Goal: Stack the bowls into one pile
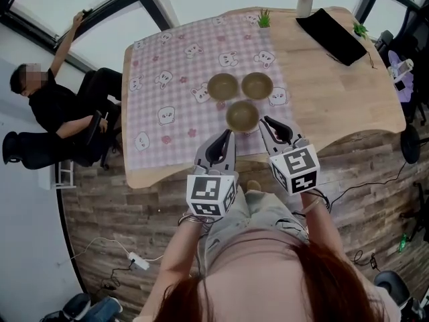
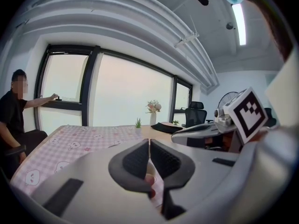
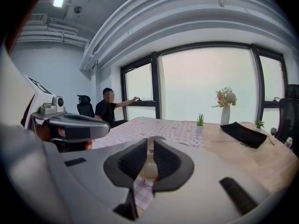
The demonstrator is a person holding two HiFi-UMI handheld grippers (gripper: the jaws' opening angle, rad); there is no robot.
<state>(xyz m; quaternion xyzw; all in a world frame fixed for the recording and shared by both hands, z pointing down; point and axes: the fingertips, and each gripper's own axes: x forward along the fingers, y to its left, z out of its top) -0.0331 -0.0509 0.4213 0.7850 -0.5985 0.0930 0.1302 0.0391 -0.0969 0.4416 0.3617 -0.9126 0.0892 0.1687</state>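
Three brown bowls stand close together on the pink checked cloth [image 1: 174,79]: one at back left [image 1: 222,86], one at back right [image 1: 257,85], and the nearest [image 1: 242,115] in front of them. My left gripper [image 1: 230,134] is just short of the nearest bowl's left side, its jaws closed tip to tip and empty; in its own view the left gripper [image 2: 149,141] shows the pads meeting. My right gripper [image 1: 263,121] is beside that bowl's right rim. In the right gripper's view [image 3: 150,141] a narrow gap shows between the pads, and the bowl [image 3: 149,167] is seen through it, untouched.
The cloth covers the left part of a wooden table [image 1: 335,99]. A black mat [image 1: 332,35], a flower vase [image 1: 304,2] and small plants [image 1: 264,20] sit at the far edge. A person in black [image 1: 47,106] sits left of the table, reaching towards the window.
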